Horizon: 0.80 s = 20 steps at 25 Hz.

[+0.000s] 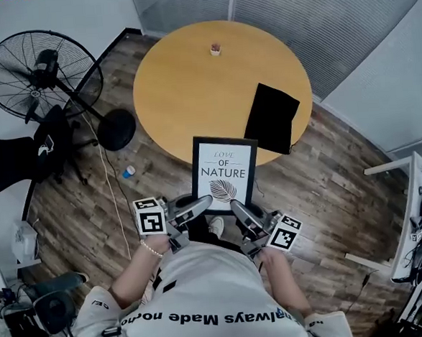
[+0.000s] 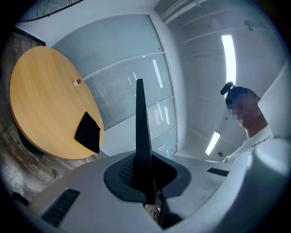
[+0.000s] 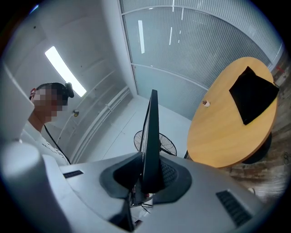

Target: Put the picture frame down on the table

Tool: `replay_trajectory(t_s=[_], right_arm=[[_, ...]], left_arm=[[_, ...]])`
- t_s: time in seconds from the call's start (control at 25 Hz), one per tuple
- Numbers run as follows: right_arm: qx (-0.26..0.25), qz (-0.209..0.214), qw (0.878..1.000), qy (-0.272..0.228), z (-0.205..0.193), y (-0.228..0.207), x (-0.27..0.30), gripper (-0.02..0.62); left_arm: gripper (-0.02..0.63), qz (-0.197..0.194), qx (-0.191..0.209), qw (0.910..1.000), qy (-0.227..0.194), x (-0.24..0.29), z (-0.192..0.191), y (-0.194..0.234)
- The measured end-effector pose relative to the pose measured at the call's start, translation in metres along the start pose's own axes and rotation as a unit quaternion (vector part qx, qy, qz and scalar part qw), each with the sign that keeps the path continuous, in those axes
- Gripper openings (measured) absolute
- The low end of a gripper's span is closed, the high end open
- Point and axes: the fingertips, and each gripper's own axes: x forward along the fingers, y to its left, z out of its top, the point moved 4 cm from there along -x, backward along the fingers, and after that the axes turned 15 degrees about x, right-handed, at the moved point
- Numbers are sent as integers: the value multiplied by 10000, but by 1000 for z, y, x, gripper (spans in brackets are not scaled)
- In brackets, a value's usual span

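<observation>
black picture frame [image 1: 225, 175], "love of nature", left gripper [image 1: 201, 205], right gripper [image 1: 237, 208] fingers gripping it

Cool, even, fairly bright light fills the room. It comes from ceiling strip lights [image 2: 228, 58], which blow out to white in both gripper views and streak reflections down the glass wall [image 2: 136, 77]. Shadows on the desk [image 1: 191, 86] are soft and faint. The head view is sharp. Both gripper views bend strongly, darken at the corners and blur close to the lens.
</observation>
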Motion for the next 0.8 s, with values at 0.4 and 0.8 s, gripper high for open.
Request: replay_trajectory(t_s=[0.4, 0.8], right_arm=[[21, -108, 9999, -37, 51, -22, 33, 72], [-68, -174, 9998, -44, 94, -31, 73, 72]], left_arm=[[40, -72, -39, 10000, 38, 26, 39, 48], [40, -155, -24, 9999, 11, 39, 85, 84]])
